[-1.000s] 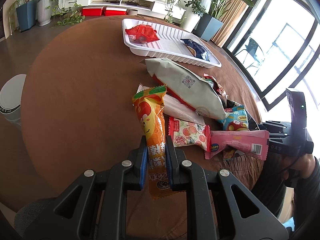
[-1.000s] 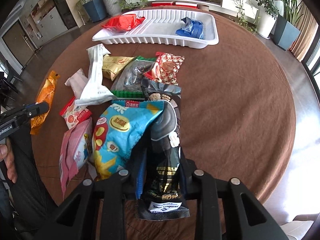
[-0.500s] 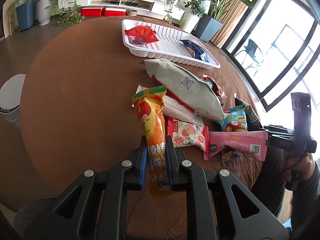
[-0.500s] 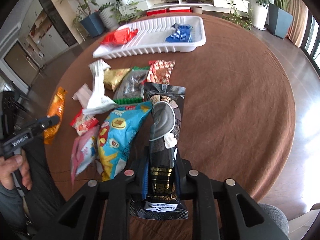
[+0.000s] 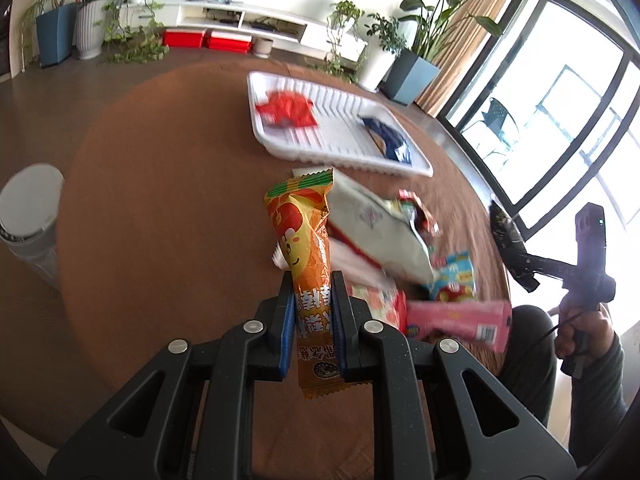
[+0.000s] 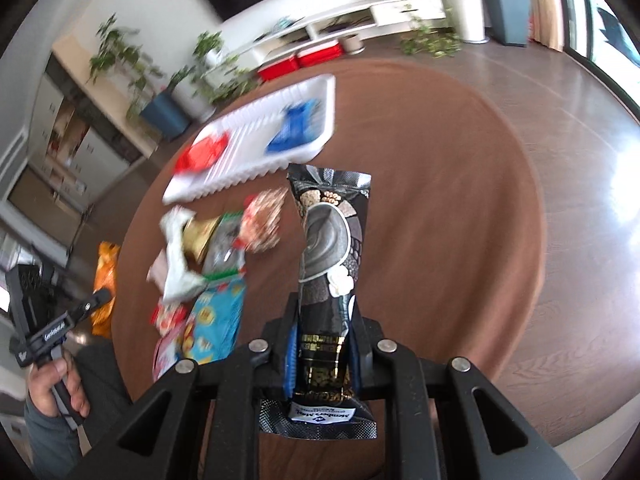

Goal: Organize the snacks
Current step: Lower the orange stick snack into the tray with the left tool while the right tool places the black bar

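Carrying step: the left gripper (image 5: pixel 312 300) pinches an orange packet (image 5: pixel 306 248), and the right gripper (image 6: pixel 324 332) pinches a black packet (image 6: pixel 330 264). Next, I judge, both go into the white tray (image 5: pixel 340 152) at twelve o'clock, beside its red and blue packs.

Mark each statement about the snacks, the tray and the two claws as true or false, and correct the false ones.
1. The left claw is shut on the orange snack pack. True.
2. The right claw is empty. False: it is clamped on the black snack pack.
3. The white tray holds a red packet and a blue packet. True.
4. The tray holds no snacks. False: two packets lie in it.
5. The pink packet lies in the tray. False: it lies on the brown table near the edge.
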